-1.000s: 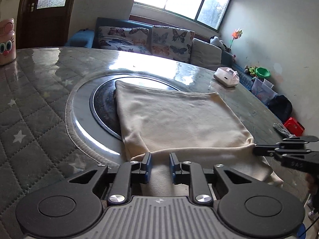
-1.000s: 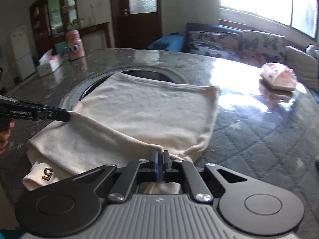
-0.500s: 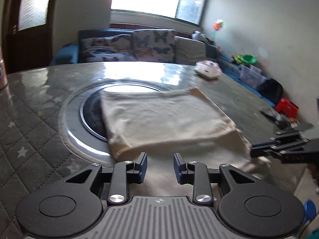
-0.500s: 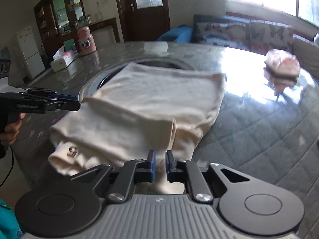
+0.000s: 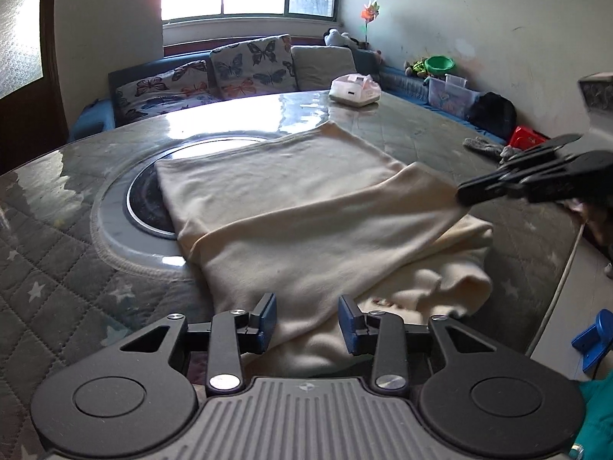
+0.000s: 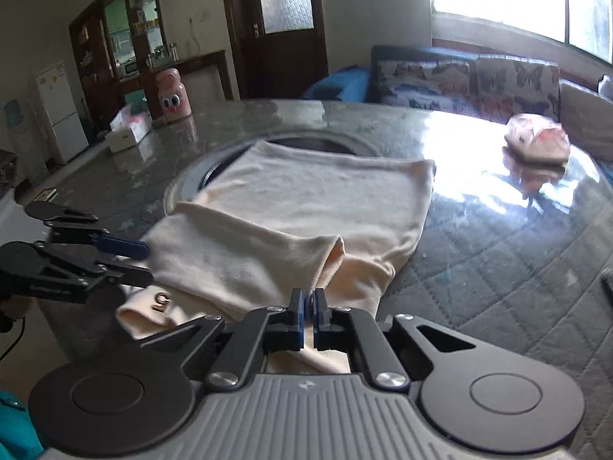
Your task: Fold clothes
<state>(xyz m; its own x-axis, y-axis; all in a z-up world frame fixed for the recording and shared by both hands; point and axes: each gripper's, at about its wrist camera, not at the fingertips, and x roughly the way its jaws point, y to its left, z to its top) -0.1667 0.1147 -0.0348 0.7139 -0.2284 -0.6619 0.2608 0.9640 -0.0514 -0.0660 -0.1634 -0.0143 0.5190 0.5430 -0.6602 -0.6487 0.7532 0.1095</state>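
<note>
A cream garment [image 5: 306,199] lies on the table, its near part folded over the rest. In the right wrist view the same garment [image 6: 306,199] shows a cuff marked with a 5 [image 6: 163,301] at the near left. My left gripper [image 5: 306,314] is open at the near edge, with cloth lying between its blue pads [image 5: 268,316] but not pressed by them. It enters the right wrist view from the left [image 6: 147,264]. My right gripper [image 6: 308,306] is shut on the near fold of the garment. Its tip [image 5: 461,197] meets the fold's right corner, which it holds slightly raised.
The quilted table [image 5: 57,249] has a round glass inset [image 5: 115,207] partly under the garment. A white and pink box [image 5: 354,90] stands at the far right, a grey rag [image 5: 482,147] near the right edge. A pink bottle [image 6: 171,94] and tissue box [image 6: 128,130] stand far left.
My left jaws have opened and let go of the cloth, and that gripper rolled and shifted sideways. The right jaws parted briefly, then shut again on the fold.
</note>
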